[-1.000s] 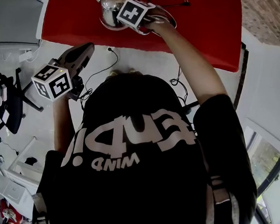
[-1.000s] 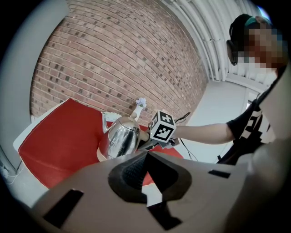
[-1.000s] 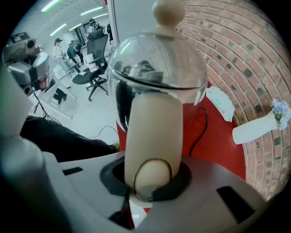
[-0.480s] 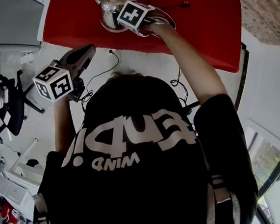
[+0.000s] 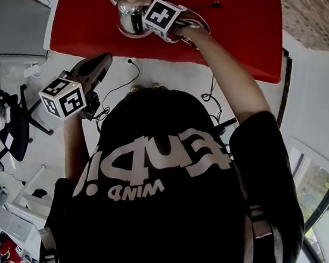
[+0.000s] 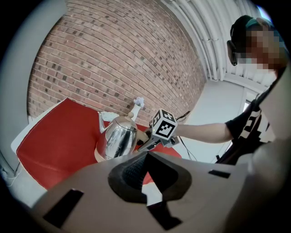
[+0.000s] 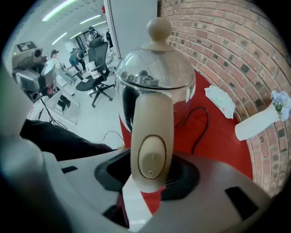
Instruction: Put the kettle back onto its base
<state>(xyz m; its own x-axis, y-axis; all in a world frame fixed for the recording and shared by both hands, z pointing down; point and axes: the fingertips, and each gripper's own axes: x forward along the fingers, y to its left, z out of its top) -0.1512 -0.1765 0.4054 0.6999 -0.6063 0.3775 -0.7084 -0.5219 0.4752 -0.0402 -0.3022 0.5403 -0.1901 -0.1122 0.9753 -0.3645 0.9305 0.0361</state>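
Note:
The shiny steel kettle with its cream knob stands upright on its round base at the near left of the red table. My right gripper points steeply down at its cream handle. The jaws have just been opening and now stand open on either side of the handle, with a dark gap beside it. My left gripper hangs over the floor, short of the table, shut and empty. From there the kettle and its base show ahead.
A black cord trails across the red top behind the kettle. A white vase with flowers and a white packet lie near the brick wall. Cables and an office chair are on the floor.
The right gripper's marker cube has shifted slightly to the right. The kettle stays on its base and the left gripper has not moved.

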